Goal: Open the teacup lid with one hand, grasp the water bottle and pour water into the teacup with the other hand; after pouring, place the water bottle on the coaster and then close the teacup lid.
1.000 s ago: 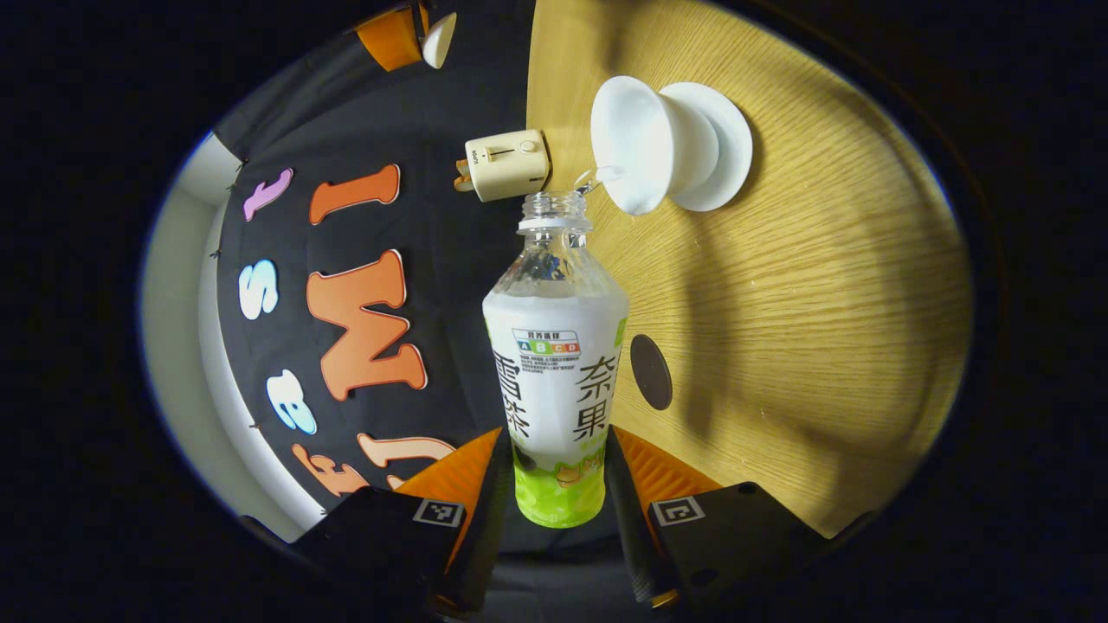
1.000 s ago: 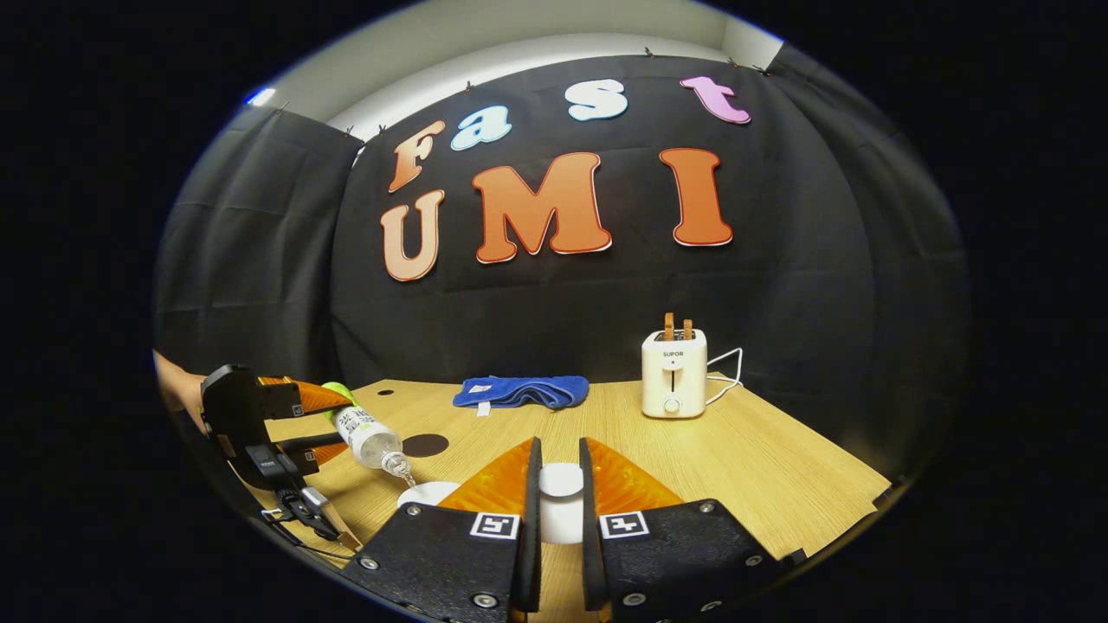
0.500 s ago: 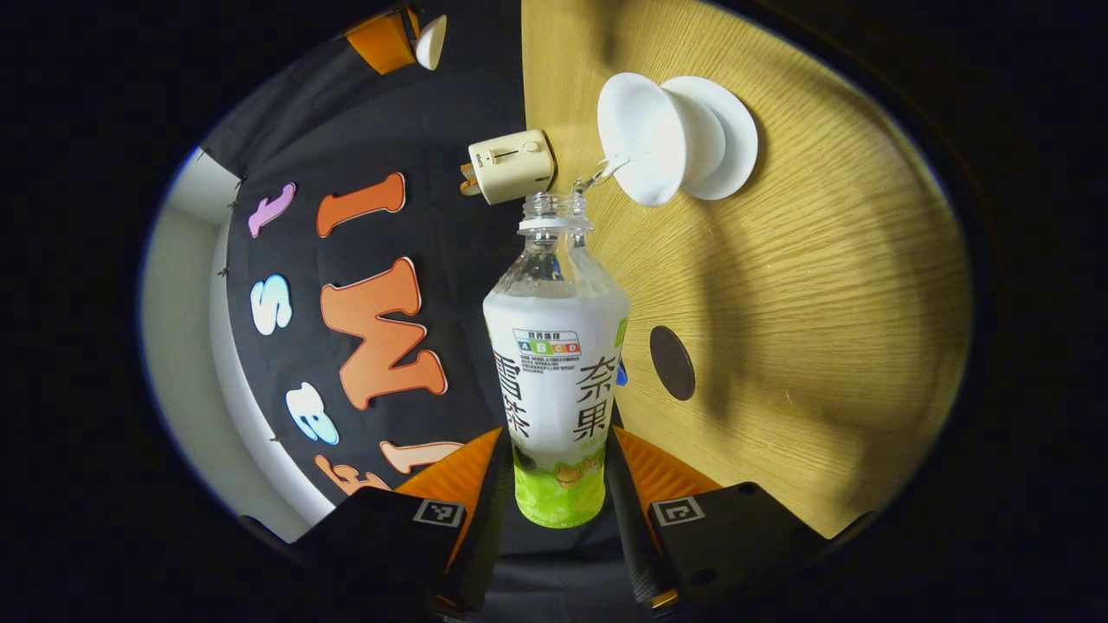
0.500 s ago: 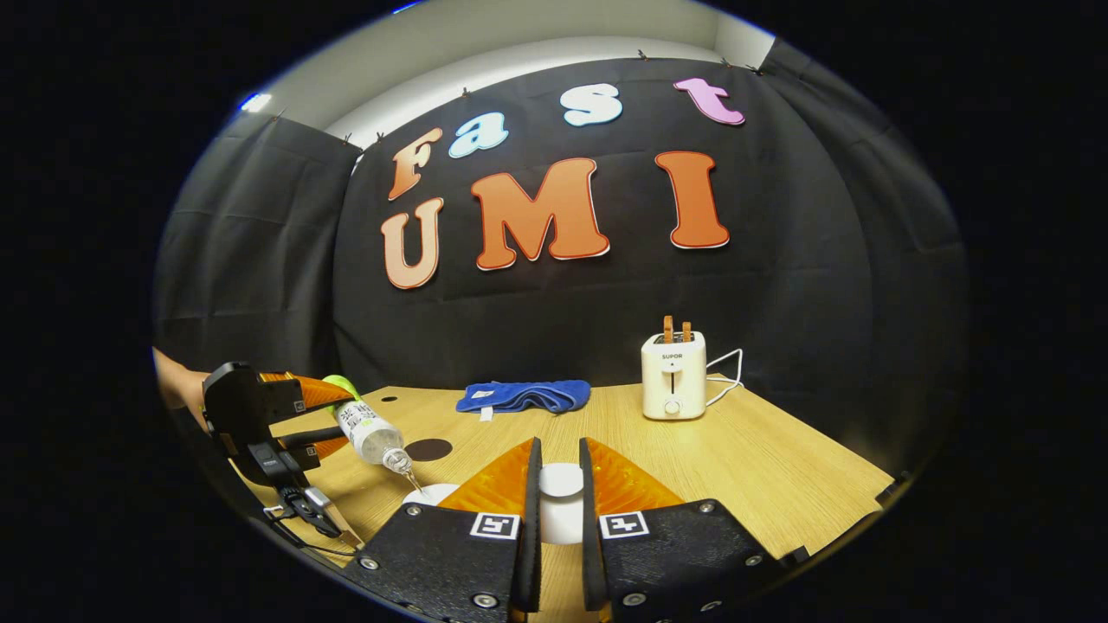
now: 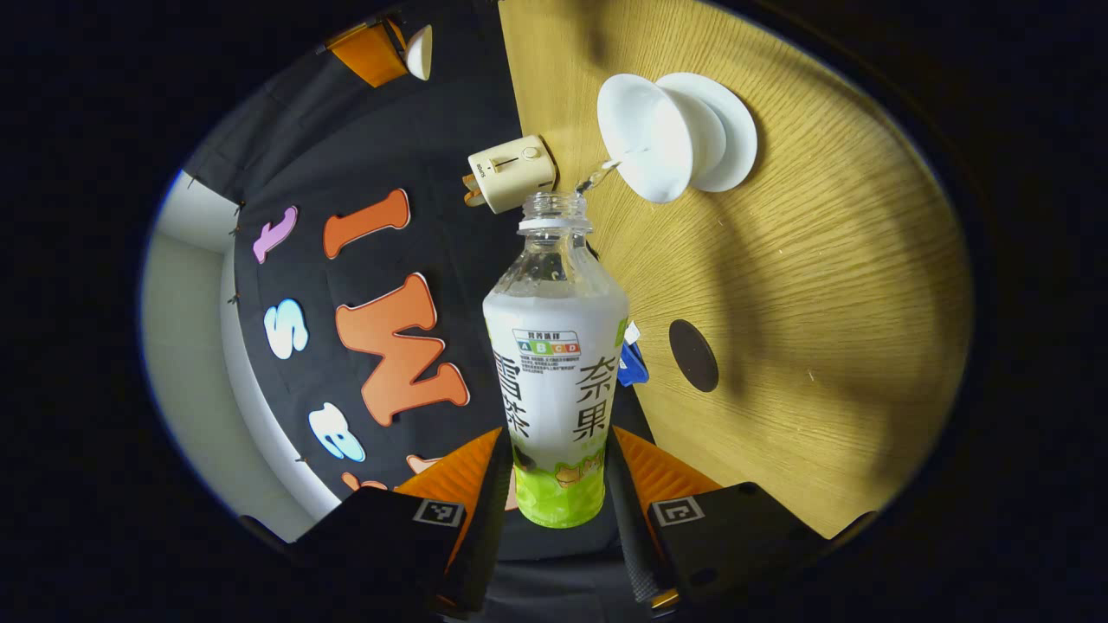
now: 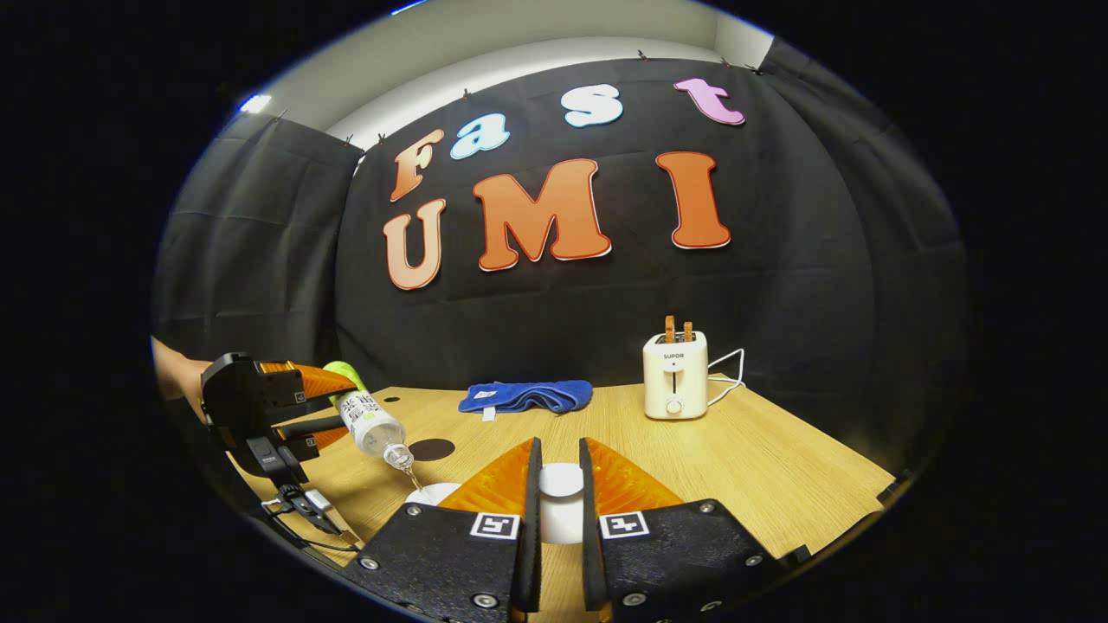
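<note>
**Meanwhile, water runs from bottle to cup**

Closest in the left gripper view, the left tool (image 5: 556, 489) is clamped on the water bottle (image 5: 557, 363), both fingers pressing its lower body. The bottle is uncapped and tipped so that a thin stream leaves its mouth and falls into the white teacup (image 5: 651, 138), which sits on its saucer (image 5: 734, 130) on the wooden bench (image 5: 822, 285). Between the bottle and the cup's rim there is a small gap, crossed by the stream alone. A dark round coaster (image 5: 693, 355) lies bare on the bench beside the bottle's body, well apart from the cup, with open wood around it. A corner of blue cloth (image 5: 634, 368) peeks out from behind the bottle; the rest is hidden.

Nearest in the right gripper view, the right tool (image 6: 556, 497) has its fingers drawn close around the white teacup lid (image 6: 561, 480), held up off the cup; whether both press on it is hard to make out. The cup's rim (image 6: 430, 493) is mostly hidden by the left finger. Farther left, the other tool and bottle are tilted down, with a hand (image 6: 177, 374) cut off at the edge. Beyond lie the blue cloth and, at the bench's far edge, a toaster (image 6: 674, 376) with its cord.
</note>
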